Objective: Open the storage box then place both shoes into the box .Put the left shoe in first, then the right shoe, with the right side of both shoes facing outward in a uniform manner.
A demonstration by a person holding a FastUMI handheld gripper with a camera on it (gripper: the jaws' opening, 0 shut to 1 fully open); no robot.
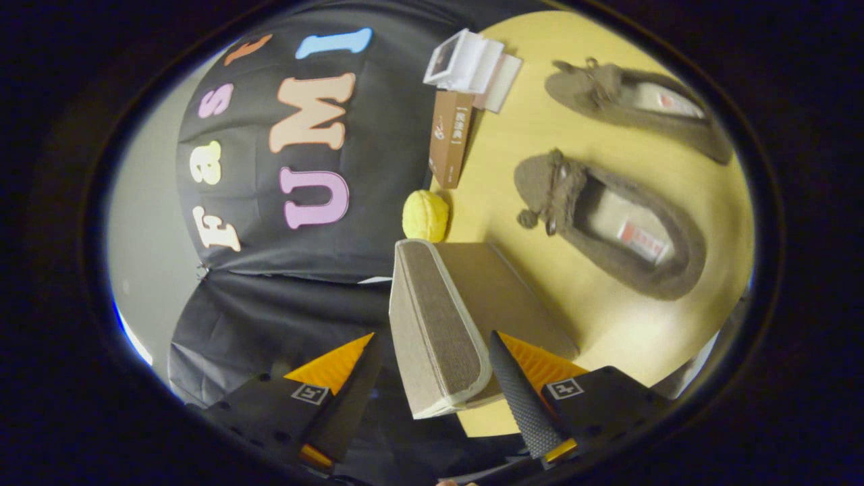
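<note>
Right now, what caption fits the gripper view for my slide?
Open gripper straddling the storage box, two shoes waiting on the table beyond.

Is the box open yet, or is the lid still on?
Still shut. The lid sits flat on the box with no gap. The tool is open, its fingers on either side of the box's corner.

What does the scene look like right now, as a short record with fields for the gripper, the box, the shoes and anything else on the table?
gripper: gripper open, fingers either side of the box's near end, not pressing it
box: box closed, on the table edge, between the fingers
shoes: near shoe and far shoe lie side by side on the table beyond the box, both outside it
other items: yellow ball just past the box; brown carton and white stand farther back
task state: box not yet opened
</note>
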